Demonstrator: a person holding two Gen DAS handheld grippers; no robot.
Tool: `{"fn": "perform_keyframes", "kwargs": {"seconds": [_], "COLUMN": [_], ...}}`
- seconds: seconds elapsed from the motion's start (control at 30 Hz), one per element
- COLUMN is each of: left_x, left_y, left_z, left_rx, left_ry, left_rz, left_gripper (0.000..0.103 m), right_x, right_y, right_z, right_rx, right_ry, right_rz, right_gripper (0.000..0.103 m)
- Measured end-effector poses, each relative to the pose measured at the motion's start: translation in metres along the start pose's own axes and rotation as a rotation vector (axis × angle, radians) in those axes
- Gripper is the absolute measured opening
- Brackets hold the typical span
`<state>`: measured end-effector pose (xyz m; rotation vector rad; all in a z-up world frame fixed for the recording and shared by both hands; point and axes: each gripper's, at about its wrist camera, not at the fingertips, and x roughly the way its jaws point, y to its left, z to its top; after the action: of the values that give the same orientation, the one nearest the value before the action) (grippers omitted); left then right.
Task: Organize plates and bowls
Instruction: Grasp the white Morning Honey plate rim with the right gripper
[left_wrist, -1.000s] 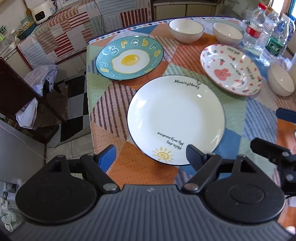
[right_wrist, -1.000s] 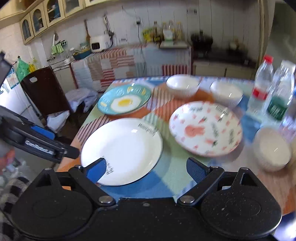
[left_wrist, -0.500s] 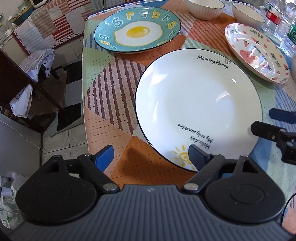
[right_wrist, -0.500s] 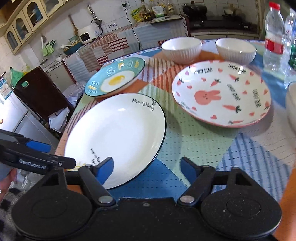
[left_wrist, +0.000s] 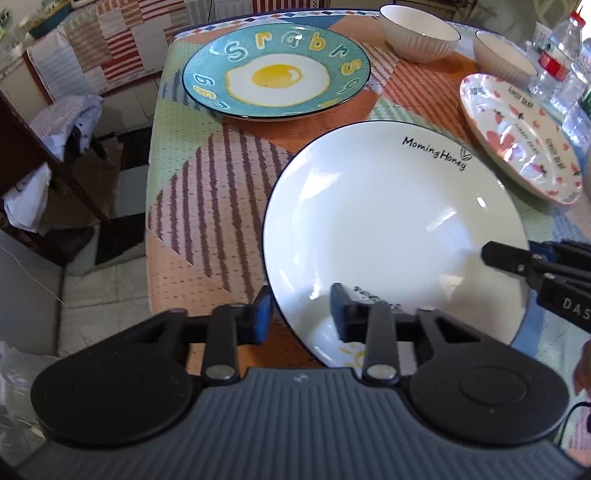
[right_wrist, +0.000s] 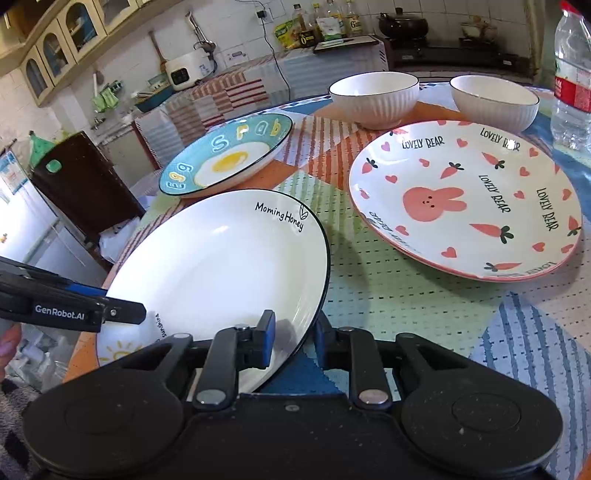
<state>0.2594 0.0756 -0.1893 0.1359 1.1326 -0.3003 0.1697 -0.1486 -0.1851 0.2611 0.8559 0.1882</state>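
Note:
A white plate lettered "Morning Honey" lies at the table's near edge; it also shows in the right wrist view. My left gripper is shut on its near-left rim, one finger under and one on top. My right gripper is shut on its right rim the same way. A teal fried-egg plate lies behind it, a pink rabbit plate to its right. Two white ribbed bowls stand at the back.
Water bottles stand at the table's right back. The table's left edge drops to a tiled floor with a dark chair draped with cloth. A kitchen counter runs behind the table.
Both grippers have moved in onto the white plate and closed on its rim, the left at the near-left edge, the right at the right edge.

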Motion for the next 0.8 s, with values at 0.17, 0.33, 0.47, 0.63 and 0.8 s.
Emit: {"fn": "perform_keyframes", "kwargs": {"seconds": [0.17, 0.33, 0.47, 0.63, 0.8], "left_x": [0.000, -0.002, -0.007, -0.019, -0.036], "left_y": [-0.006, -0.009, -0.018, -0.023, -0.028], "left_z": [-0.001, -0.003, -0.007, -0.014, -0.016], "left_rx": [-0.002, 0.002, 0.044, 0.044, 0.037], "left_ry": [-0.010, -0.021, -0.050, -0.062, -0.072], "left_rz": [0.027, 0.051, 0.108, 0.113, 0.100], "left_gripper": [0.030, 0.030, 0.029, 0.029, 0.029], "right_x": [0.002, 0.003, -0.001, -0.015, -0.029], "right_y": [-0.008, -0.007, -0.007, -0.007, -0.005], "right_z": [0.001, 0.002, -0.003, -0.009, -0.010], "right_rx": [0.054, 0.023, -0.010, -0.053, -0.073], "right_ry": [0.006, 0.000, -0.004, -0.013, -0.025], "right_rz": [0.027, 0.035, 0.061, 0.088, 0.097], "right_gripper": [0.021, 0.022, 0.022, 0.023, 0.023]}}
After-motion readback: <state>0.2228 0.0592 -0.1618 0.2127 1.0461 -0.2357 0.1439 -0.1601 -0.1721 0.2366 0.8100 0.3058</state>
